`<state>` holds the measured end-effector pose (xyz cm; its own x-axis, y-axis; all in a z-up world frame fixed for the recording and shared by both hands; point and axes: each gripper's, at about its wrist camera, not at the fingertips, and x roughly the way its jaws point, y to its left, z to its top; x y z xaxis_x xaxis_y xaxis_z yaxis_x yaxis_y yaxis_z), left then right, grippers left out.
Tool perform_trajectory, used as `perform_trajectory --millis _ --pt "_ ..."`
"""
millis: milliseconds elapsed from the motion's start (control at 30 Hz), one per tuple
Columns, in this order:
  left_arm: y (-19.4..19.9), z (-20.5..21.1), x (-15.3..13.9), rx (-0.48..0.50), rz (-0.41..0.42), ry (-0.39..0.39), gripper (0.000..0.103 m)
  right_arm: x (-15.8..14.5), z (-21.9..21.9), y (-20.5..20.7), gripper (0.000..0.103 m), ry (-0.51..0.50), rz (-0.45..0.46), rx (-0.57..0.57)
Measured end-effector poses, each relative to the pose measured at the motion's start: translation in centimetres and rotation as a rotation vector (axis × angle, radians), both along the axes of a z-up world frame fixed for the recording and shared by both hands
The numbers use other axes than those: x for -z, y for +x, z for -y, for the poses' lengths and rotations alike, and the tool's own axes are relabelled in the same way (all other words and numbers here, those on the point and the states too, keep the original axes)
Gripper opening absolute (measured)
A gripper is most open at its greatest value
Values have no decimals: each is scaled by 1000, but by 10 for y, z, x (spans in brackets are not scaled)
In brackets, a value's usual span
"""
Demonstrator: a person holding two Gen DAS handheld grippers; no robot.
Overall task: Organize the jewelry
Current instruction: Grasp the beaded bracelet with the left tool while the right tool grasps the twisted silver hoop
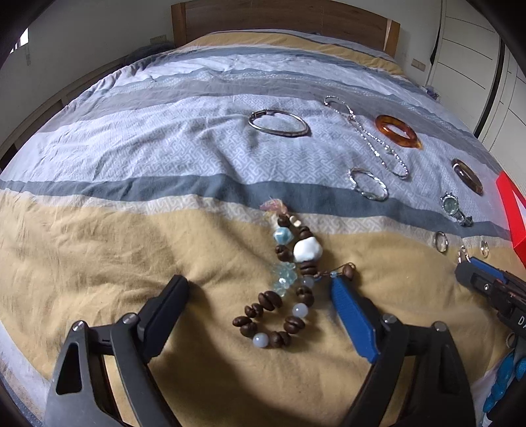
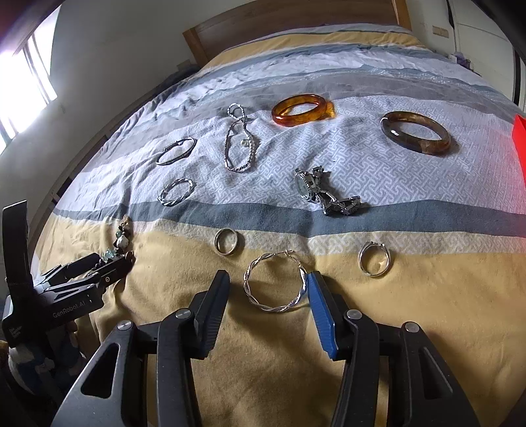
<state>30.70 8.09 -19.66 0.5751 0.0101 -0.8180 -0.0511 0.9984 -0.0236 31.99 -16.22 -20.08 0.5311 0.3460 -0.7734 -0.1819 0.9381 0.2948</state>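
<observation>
1. Left of my left gripper (image 1: 259, 295) the tan blanket (image 1: 82, 262) lies bare, an open way in.
2. My right gripper (image 2: 268, 295) has rings close by: a plain ring (image 2: 226, 241) ahead-left, a stone ring (image 2: 374, 258) ahead-right.
3. A red box (image 2: 519, 141) blocks the far right.
4. Beyond the bangles, the bed is free.

The scene is a bedroom. A bed (image 1: 131, 147) fills most of both views, covered by a striped bedspread (image 2: 378, 345) in mustard yellow, slate blue, grey and pale patterned bands; the fabric is creased. A wooden headboard (image 1: 282, 19) stands at the far end against a plain light wall (image 1: 98, 29). White wardrobe doors (image 1: 466, 56) line the right side. A bright window (image 2: 23, 85) on the left admits daylight. Wall sockets (image 1: 157, 39) sit beside the headboard.
</observation>
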Motion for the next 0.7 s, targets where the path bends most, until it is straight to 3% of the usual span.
perform_trajectory --millis 133,233,400,700 --pt "1 4 2 21 2 11 73 5 -1 2 48 -10 1 4" --pt "0 9 0 42 9 19 57 8 -2 2 40 -27 2 6" --pt "-4 18 -6 81 10 25 15 6 -6 0 39 -40 1 -17" --pt "-32 8 -30 53 -8 -93 8 -23 -5 -34 39 -40 5 -38"
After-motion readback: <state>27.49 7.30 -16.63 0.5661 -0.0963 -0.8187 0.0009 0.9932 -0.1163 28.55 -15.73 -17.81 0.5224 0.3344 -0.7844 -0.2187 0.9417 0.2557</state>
